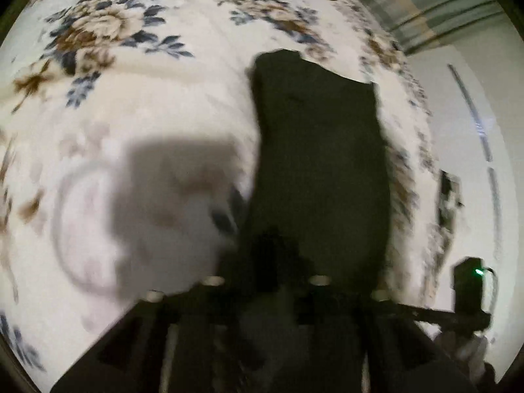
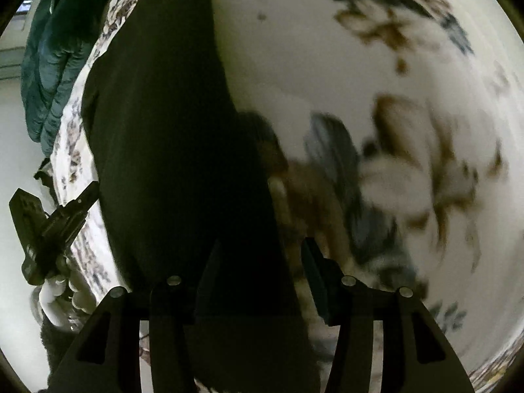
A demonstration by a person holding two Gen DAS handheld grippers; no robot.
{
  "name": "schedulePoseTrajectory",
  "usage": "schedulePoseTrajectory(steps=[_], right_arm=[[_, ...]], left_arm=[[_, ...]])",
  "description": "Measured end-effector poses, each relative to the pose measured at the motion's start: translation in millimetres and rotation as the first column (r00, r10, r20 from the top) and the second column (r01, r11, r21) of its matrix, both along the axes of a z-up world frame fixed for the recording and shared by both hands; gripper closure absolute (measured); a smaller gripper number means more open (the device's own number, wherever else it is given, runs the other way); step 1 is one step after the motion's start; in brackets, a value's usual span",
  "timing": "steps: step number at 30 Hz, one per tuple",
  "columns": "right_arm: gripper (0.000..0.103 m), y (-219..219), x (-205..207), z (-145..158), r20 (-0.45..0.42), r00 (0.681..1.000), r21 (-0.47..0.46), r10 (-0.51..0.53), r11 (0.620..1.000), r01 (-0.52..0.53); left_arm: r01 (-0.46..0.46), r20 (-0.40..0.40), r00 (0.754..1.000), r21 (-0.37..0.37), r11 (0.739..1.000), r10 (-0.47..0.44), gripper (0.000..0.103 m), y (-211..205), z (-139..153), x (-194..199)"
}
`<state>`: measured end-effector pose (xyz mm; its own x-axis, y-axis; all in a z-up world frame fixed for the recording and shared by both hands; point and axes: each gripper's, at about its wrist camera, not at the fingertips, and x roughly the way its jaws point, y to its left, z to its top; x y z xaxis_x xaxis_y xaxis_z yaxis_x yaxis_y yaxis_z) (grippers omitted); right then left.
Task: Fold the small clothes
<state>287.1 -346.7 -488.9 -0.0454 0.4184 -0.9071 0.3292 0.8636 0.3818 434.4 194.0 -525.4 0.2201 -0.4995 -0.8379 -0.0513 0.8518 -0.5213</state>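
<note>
Matt black cloth garment (image 1: 314, 150) on soft floral bedspread (image 1: 137, 98).

Left claw (image 1: 281, 258) state unclear; right claw (image 2: 258, 262) spread apart.

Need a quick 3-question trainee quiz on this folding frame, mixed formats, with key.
1. True or false: the dark garment lies on a floral bedspread.
2. In the right wrist view, the other gripper appears: A) left of the garment B) right of it.
3. Fill in: the puffy item at the bed's edge in the right wrist view is coloured ____.

Key: 1 true; 2 A; 3 green.
</note>
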Motion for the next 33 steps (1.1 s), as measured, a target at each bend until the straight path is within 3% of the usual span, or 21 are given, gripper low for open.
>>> schedulePoseTrajectory(steps=[1, 2, 7, 12, 15, 19, 22, 24, 26, 27, 28, 30, 33], right_arm=[[0.048, -1.0, -10.8, 3.1, -0.004, 1.000, 0.017, -0.003, 1.000, 0.003], [0.045, -2.0, -22.2, 5.4, -0.012, 1.000, 0.034, -0.006, 0.999, 0.006], [0.043, 6.2, -96.3, 1.7, -0.096, 0.995, 0.109, 0.014, 0.994, -0.003], [0.043, 10.2, -175.2, -24.3, -0.206, 0.978, 0.156, 0.032, 0.988, 0.000], [0.043, 15.8, -208.0, -44.8, -0.217, 0.976, 0.159, 0.031, 0.987, 0.004], [0.038, 21.0, -230.6, -67.7, -0.197, 0.980, 0.261, -0.028, 0.962, 0.080], [0.033, 30.9, -237.9, -84.5, -0.230, 0.966, 0.401, -0.117, 0.893, 0.203], [0.033, 39.8, -240.7, -88.7, -0.238, 0.963, 0.431, -0.128, 0.874, 0.223], [0.033, 50.5, -242.5, -91.0, -0.229, 0.965, 0.430, -0.125, 0.877, 0.215], [0.035, 55.8, -238.8, -91.7, -0.222, 0.967, 0.425, -0.127, 0.880, 0.214], [0.041, 59.4, -239.8, -87.8, -0.201, 0.971, 0.411, -0.130, 0.889, 0.204], [0.090, 64.2, -241.9, -81.4, -0.189, 0.975, 0.382, -0.115, 0.906, 0.181], [0.090, 77.2, -246.4, -58.4, -0.133, 0.985, 0.384, -0.112, 0.910, 0.155]], left_arm=[[-0.008, -0.004, 1.000, -0.007, 1.000, 0.008, 0.051, 1.2, 7.4, -15.7], [-0.015, -0.009, 1.000, -0.018, 1.000, 0.015, 0.048, 1.9, 13.2, -32.3], [-0.084, -0.119, 0.990, -0.048, 0.995, 0.078, 0.048, 14.7, 18.8, -137.7], [-0.137, -0.274, 0.953, -0.021, 0.990, 0.126, 0.048, 10.2, -18.0, -221.9], [-0.128, -0.322, 0.940, -0.029, 0.991, 0.112, 0.048, -0.2, -43.2, -243.4], [-0.078, -0.296, 0.953, -0.037, 0.996, 0.063, 0.042, -20.4, -56.5, -243.8], [-0.019, -0.267, 0.964, -0.015, 1.000, 0.014, 0.042, -31.7, -54.9, -245.1], [0.027, -0.246, 0.969, -0.016, 1.000, -0.030, 0.042, -36.8, -51.1, -249.9], [0.047, -0.232, 0.972, -0.007, 0.999, -0.047, 0.065, -39.7, -48.4, -253.2], [0.044, -0.236, 0.971, -0.011, 0.999, -0.045, 0.096, -39.6, -46.9, -255.0], [0.024, -0.239, 0.971, -0.029, 0.999, -0.031, 0.095, -37.1, -43.6, -256.1], [-0.007, -0.225, 0.974, -0.051, 0.999, -0.004, 0.095, -32.0, -32.8, -259.5], [-0.055, -0.217, 0.976, -0.100, 0.993, 0.032, 0.095, -31.7, -13.5, -261.7]])
